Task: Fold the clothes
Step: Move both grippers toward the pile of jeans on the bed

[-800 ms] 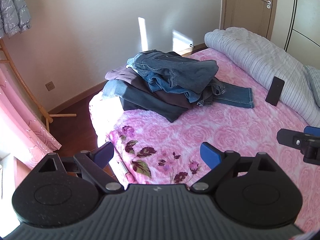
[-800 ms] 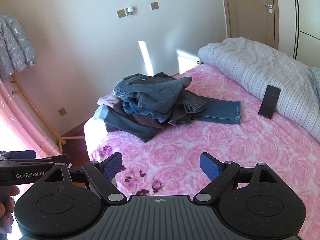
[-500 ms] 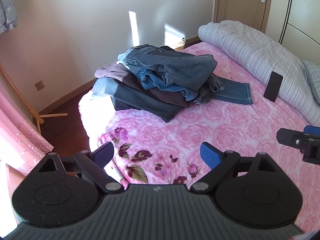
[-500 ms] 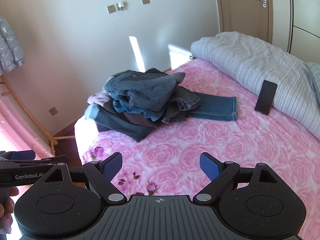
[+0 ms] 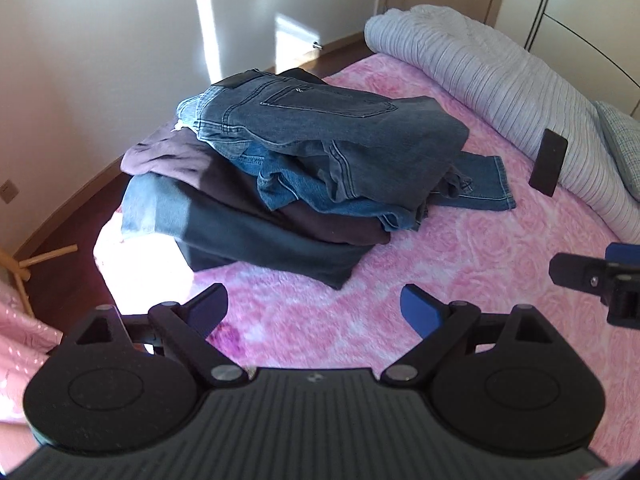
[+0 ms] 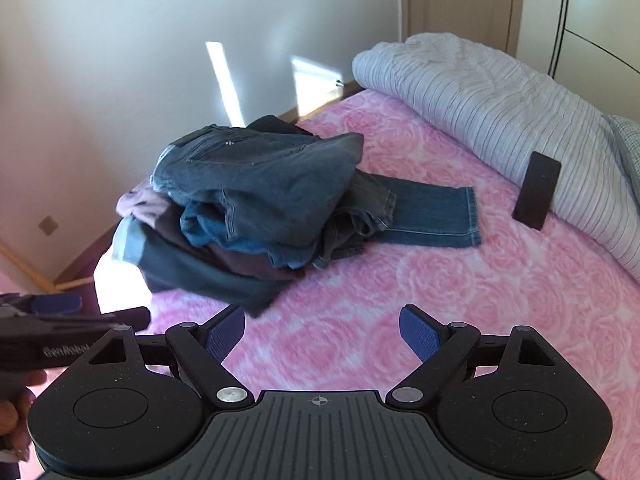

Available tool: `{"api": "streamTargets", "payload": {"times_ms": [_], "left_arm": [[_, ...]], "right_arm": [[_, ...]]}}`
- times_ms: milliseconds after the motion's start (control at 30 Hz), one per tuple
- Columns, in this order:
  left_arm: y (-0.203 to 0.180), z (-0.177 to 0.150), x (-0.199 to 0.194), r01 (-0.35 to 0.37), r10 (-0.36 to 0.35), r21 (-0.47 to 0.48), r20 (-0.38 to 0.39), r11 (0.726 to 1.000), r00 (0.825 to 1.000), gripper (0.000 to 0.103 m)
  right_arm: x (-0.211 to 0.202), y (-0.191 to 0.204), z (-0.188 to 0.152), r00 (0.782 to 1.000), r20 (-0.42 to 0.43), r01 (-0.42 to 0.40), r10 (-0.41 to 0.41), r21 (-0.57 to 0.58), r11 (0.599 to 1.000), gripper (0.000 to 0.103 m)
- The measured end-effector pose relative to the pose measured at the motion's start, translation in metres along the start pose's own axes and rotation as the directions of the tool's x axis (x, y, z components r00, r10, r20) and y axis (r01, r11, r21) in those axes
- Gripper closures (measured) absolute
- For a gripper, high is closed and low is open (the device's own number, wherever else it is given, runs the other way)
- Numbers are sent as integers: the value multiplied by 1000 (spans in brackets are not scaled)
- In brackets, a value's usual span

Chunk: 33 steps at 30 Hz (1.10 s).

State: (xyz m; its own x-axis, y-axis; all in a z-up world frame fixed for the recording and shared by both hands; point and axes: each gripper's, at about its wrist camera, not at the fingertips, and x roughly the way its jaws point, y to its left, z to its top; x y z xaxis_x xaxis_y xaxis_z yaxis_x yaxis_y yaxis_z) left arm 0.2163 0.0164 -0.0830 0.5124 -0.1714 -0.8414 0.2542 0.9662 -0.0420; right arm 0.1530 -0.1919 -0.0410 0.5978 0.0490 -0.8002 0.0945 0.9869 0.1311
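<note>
A pile of clothes (image 5: 288,184) lies on the pink rose bedspread (image 5: 460,248): grey-blue jeans (image 5: 340,132) on top, lighter blue jeans and a dark maroon garment under them, a dark grey garment at the bottom. The pile also shows in the right wrist view (image 6: 256,200), where one jean leg (image 6: 432,216) sticks out to the right. My left gripper (image 5: 314,312) is open and empty, just short of the pile's near edge. My right gripper (image 6: 322,332) is open and empty, near the pile's right corner.
A rolled striped grey duvet (image 6: 500,108) lies along the right side of the bed. A black phone (image 6: 536,190) leans against it. The bed's left edge drops to a wooden floor (image 5: 68,232) by the wall. A door (image 6: 460,0) stands at the back.
Both grippers have moved forward toward the clothes pile, which now looks larger and nearer. Both stay open and empty.
</note>
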Motion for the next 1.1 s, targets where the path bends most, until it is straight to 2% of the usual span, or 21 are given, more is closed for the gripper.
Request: {"api": "streamTargets", "payload": {"times_ms": [167, 267, 533, 967, 1100], "left_arm": [[26, 28, 25, 33, -32, 33, -13, 999, 999, 12], [32, 32, 27, 37, -36, 38, -10, 999, 999, 12], [40, 42, 23, 28, -28, 29, -4, 999, 1000, 12], [31, 7, -25, -83, 83, -14, 32, 996, 996, 12], [32, 2, -27, -93, 93, -15, 27, 996, 995, 12]], "right_arm": [[29, 23, 27, 999, -20, 27, -26, 17, 1000, 15], [38, 31, 36, 999, -28, 39, -38, 25, 999, 15], [39, 43, 38, 999, -35, 34, -33, 19, 999, 15], [15, 41, 18, 997, 0, -77, 77, -19, 997, 15], [17, 37, 11, 996, -12, -90, 90, -9, 996, 15]]}}
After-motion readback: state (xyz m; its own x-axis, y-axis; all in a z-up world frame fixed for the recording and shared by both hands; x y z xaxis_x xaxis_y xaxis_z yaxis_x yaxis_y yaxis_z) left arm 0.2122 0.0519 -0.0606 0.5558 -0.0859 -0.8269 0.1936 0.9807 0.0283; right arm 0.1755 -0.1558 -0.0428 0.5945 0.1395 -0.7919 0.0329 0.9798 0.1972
